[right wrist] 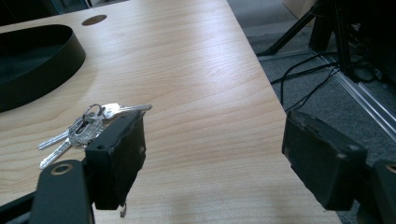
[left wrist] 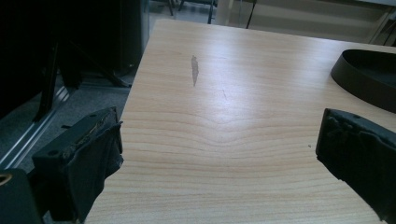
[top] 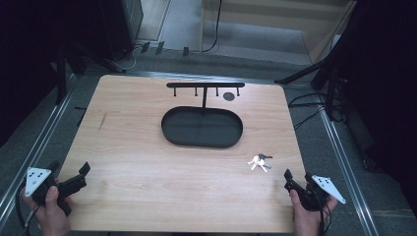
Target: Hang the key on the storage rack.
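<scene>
A bunch of silver keys (top: 259,161) lies on the wooden table (top: 147,162), right of centre near the front. In the right gripper view the keys (right wrist: 88,126) sit just beyond the left jaw. My right gripper (top: 298,177) stands open at the table's front right corner, a short way from the keys, with nothing between its jaws (right wrist: 215,130). My left gripper (top: 70,169) is open at the front left edge, over bare wood (left wrist: 219,135). A black oval tray (top: 201,127) with an upright hook rack (top: 204,85) stands at the middle back.
A round hole (top: 229,96) is cut in the table beside the rack. The tray's wall (left wrist: 369,79) shows at the right in the left gripper view. Cables and black stand legs (top: 314,73) lie on the floor to the right.
</scene>
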`<state>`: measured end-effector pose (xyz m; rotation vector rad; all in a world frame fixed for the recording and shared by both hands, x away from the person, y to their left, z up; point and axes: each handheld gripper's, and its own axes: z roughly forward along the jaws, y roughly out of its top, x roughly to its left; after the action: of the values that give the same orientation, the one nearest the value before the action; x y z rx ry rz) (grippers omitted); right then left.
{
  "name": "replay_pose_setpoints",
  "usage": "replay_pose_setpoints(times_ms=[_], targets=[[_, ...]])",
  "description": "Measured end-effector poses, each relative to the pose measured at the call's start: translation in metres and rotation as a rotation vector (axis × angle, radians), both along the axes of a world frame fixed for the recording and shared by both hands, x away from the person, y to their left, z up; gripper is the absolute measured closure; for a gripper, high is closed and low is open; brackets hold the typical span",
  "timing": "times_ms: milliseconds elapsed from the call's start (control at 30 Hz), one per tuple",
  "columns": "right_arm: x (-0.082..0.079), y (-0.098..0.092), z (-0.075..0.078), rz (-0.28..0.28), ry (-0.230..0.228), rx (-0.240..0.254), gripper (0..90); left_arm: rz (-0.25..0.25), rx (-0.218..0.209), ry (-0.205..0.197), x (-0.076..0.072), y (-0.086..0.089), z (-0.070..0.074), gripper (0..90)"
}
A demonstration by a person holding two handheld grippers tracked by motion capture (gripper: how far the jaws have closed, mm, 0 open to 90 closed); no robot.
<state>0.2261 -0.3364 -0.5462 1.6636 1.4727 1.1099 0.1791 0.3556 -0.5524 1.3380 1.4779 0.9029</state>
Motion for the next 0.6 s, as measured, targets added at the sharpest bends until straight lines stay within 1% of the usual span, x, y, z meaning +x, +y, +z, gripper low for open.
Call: replay_pose_setpoints(times_ms=[100,200,267,333,400,500,600], targets=[[-0.001,0.0,0.0,0.0,-0.007,-0.006,21.6,0.0,-0.002,-0.003,0.0,0.0,0.0,0.6],[-0.001,0.003,0.0,0.018,-0.01,-0.018,23.0,0.002,-0.003,-0.002,-0.001,0.0,0.0,0.6],[-0.002,0.004,0.001,0.028,-0.014,-0.031,26.5,0.003,-0.007,-0.003,-0.001,0.0,0.0,0.7],[-0.002,0.006,0.001,0.036,0.008,-0.037,26.9,0.004,-0.011,-0.002,-0.001,0.001,0.0,0.7],[-0.001,0.007,0.002,0.051,0.019,-0.037,27.5,0.007,-0.009,-0.003,-0.001,0.001,0.0,0.7],[0.002,0.007,0.007,0.074,0.044,-0.036,27.5,0.01,-0.007,-0.003,-0.001,0.0,0.0,0.6],[0.005,0.008,0.013,0.075,0.062,-0.038,27.5,0.008,-0.006,-0.004,-0.001,0.0,0.0,0.6]])
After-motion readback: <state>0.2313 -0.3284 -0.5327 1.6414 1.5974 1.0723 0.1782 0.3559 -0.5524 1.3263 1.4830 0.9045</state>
